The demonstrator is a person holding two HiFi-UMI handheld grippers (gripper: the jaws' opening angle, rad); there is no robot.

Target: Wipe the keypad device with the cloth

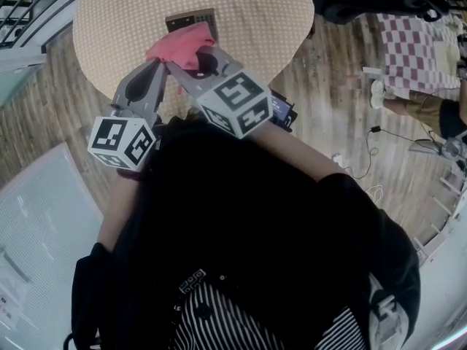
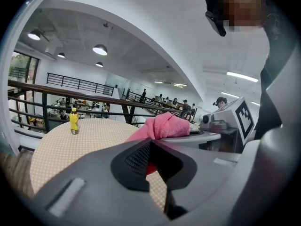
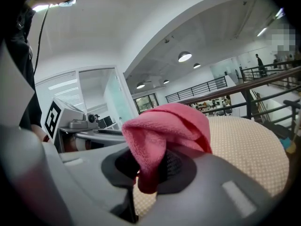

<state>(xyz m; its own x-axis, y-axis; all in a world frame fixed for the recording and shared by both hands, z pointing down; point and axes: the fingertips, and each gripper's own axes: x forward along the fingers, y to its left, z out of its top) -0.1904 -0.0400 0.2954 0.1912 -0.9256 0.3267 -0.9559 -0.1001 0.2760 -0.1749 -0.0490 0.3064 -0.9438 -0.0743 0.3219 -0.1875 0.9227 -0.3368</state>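
Black clothing on the person fills the near view; beyond it both grippers meet over the round table (image 1: 109,20). The right gripper (image 3: 148,173) is clamped on a bunched fold of the pink cloth (image 3: 164,126). The left gripper (image 2: 151,161) seems to pinch a corner of it too, with a sliver of red between nearly closed pads. The cloth hangs just near of the keypad device (image 1: 191,20), which lies flat farther across the table. I'd bring the bunch down onto the keys and stroke lightly, so the device doesn't slide.
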